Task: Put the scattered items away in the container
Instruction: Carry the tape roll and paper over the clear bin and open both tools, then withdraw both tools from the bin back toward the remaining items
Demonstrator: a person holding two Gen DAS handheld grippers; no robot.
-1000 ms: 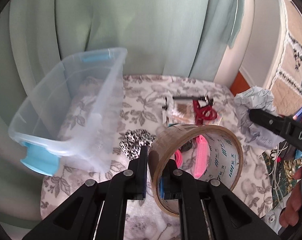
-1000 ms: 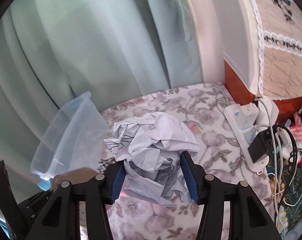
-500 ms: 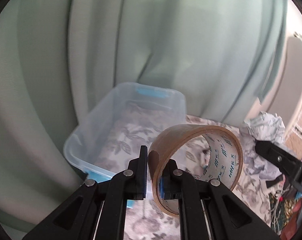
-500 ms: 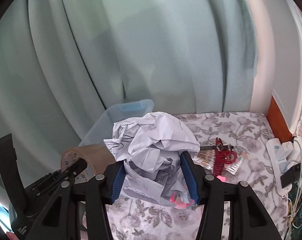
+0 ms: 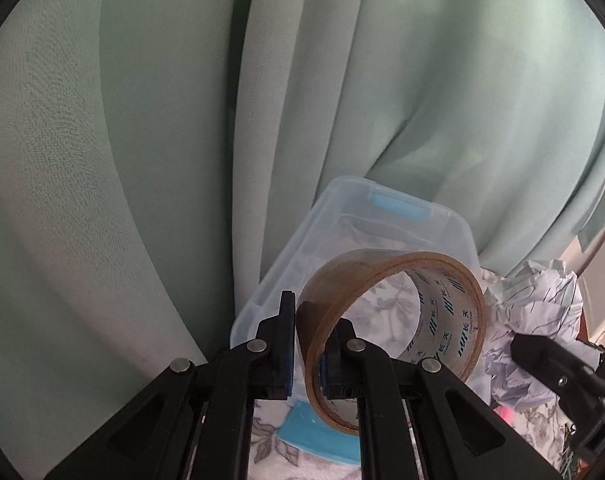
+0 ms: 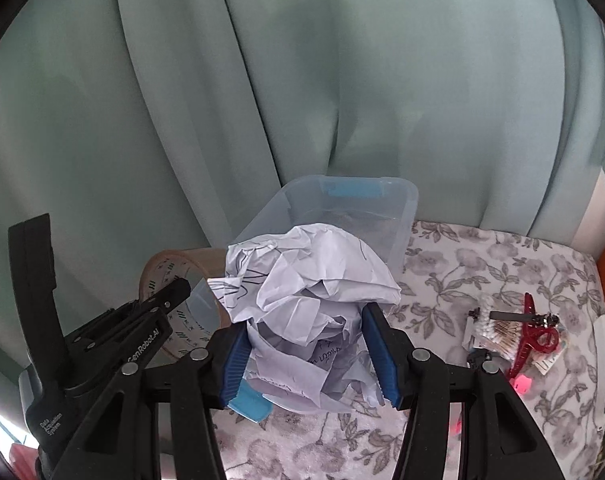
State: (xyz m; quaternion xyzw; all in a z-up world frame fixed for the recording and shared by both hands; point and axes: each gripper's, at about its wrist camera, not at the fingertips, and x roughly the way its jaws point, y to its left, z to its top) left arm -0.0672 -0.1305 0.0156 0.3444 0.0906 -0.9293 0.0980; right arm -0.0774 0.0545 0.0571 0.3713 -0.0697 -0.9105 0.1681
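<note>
This is looking like a home room; pale green curtains [image 6: 302, 80] are hanging behind a floral-printed cloth [image 6: 482, 264], and a clear plastic storage box [image 6: 398, 200] is sitting there.

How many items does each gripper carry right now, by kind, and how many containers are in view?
Tape roll, shut in the left gripper: 1
Crumpled paper ball, clamped in the right gripper: 1
Clear plastic container with blue handles, nothing visible inside: 1
Total: 3
</note>
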